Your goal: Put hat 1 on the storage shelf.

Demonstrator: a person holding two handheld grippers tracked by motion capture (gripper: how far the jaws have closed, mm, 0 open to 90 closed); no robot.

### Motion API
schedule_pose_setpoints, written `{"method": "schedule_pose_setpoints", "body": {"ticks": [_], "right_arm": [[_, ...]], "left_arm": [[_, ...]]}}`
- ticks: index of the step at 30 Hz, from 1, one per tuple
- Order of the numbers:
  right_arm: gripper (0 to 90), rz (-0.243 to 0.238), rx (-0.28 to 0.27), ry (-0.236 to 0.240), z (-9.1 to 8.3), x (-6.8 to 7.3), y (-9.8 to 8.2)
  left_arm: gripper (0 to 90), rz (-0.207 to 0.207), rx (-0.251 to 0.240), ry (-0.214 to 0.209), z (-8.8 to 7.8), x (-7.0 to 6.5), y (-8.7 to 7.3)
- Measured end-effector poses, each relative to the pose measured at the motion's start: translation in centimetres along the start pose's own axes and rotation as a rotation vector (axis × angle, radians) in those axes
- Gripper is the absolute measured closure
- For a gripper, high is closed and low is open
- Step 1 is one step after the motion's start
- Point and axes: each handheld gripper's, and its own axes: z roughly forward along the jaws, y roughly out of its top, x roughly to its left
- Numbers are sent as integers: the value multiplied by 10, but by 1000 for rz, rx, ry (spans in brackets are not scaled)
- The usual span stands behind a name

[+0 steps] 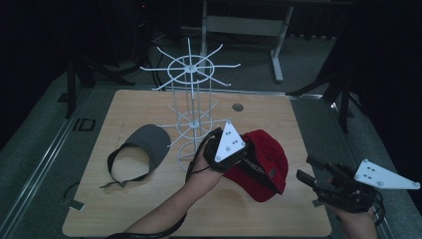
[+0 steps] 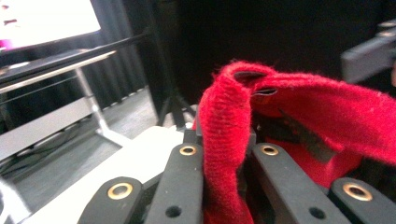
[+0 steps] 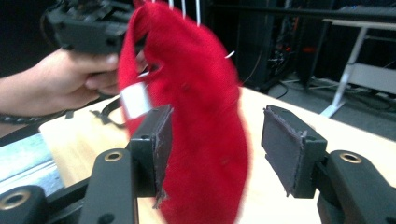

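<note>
A red cap (image 1: 266,167) is lifted off the wooden table (image 1: 124,209) right of centre, and my left gripper (image 1: 235,154) is shut on its left edge. In the left gripper view the black jaws (image 2: 224,144) pinch a fold of the red cap (image 2: 327,112). My right gripper (image 1: 306,170) hovers at the table's right edge, a short way from the cap, with its jaws open. In the right gripper view the red cap (image 3: 205,93) hangs just ahead of the open right gripper (image 3: 217,142); the pads (image 3: 280,140) do not press on it.
A white wire rack (image 1: 191,94) with radiating hooks stands at the table's middle, just left of my left hand. A grey visor (image 1: 147,144) with a black strap lies on the left side. A desk frame (image 1: 278,45) stands beyond the table.
</note>
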Motion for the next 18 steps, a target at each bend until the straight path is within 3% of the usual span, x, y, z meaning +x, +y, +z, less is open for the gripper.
{"method": "schedule_pose_setpoints", "body": {"ticks": [4,7,9,12,15,18], "right_arm": [[426,-44,41,-1,14,5,8],[427,-73,60,28,27,11,13],[427,-82,64,46,35,14,16],[443,-89,77,93,46,18,19],[490,-107,94,98,54,22,19],[605,-126,99,80,58,25,19]], "left_arm": [[878,34,-31,-95,-5,1,-1],[877,42,-20,-127,-7,4,0],[877,47,-7,-119,-7,5,1],[877,16,-16,-152,-7,9,1],[877,8,-33,-189,-7,11,1],[876,10,-39,-209,-7,11,2]]}}
